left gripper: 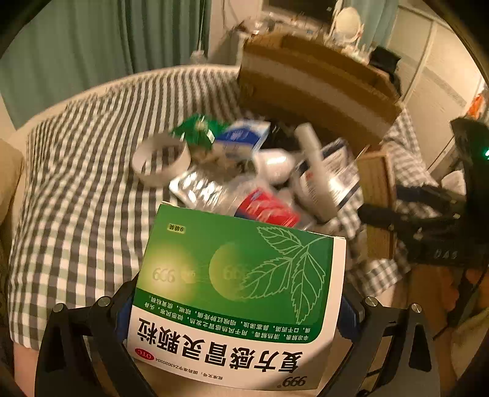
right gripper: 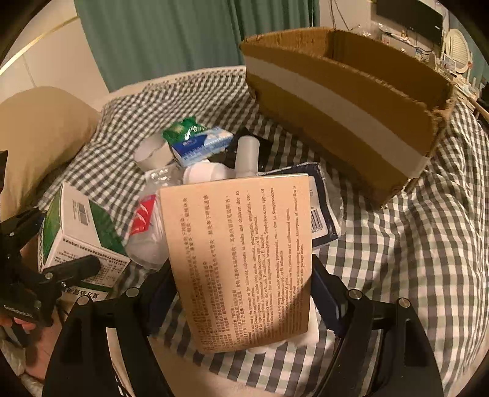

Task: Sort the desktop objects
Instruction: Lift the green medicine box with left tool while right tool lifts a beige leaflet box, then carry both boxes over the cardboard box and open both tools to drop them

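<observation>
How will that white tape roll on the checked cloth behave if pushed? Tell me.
The white tape roll lies flat on the checked cloth, so it would probably slide, not roll. Hollow, so likely light. The wrinkled fabric may snag it.

My work surface is a table covered with a grey-and-white checked cloth (right gripper: 412, 244). Behind it hang green curtains (right gripper: 171, 39) beside a pale wall (right gripper: 55, 61). A tan cushion (right gripper: 36, 128) lies at the table's left edge. Far right stand white cupboard doors (left gripper: 428, 61), a dark screen (right gripper: 409, 15) and a white fan (left gripper: 347, 21). Lighting is warm and dim.
</observation>
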`<state>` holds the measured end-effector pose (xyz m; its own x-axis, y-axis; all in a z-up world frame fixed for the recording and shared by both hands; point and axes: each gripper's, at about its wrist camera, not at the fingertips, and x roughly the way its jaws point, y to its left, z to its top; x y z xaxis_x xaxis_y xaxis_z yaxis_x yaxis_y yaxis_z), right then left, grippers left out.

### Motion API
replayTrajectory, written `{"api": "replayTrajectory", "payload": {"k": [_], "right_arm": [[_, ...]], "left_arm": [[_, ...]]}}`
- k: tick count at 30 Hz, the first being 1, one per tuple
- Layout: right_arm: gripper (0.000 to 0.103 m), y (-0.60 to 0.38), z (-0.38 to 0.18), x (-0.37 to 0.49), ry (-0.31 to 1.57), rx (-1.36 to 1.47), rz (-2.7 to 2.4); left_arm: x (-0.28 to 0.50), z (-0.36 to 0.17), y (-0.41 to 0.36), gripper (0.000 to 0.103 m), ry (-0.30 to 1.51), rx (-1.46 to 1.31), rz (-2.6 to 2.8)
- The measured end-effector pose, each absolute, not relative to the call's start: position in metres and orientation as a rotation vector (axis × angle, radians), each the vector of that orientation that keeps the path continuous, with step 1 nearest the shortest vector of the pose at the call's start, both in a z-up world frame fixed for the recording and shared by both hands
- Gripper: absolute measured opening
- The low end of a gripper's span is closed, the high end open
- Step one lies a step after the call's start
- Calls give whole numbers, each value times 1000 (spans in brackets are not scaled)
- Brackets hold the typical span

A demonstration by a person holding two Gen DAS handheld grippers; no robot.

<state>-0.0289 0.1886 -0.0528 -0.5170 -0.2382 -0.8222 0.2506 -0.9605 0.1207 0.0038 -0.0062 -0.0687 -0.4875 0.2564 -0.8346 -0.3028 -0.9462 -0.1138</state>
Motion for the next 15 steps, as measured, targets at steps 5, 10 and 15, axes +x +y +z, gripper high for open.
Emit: {"api": "replayTrajectory", "payload": {"k": [5,10,15], "right_arm": [[79,198,-36,-16,-47,1309,-2534],[79,210,-13,-8,-81,1244,-2561],[79,217,8,-8,-77,1198,-2600]], "left_arm": [[2,-48,5,101,38,-1314,2439],[5,-26,17,101,61,-1215,2485],[3,-5,26,101,74,-1148,2510]]}}
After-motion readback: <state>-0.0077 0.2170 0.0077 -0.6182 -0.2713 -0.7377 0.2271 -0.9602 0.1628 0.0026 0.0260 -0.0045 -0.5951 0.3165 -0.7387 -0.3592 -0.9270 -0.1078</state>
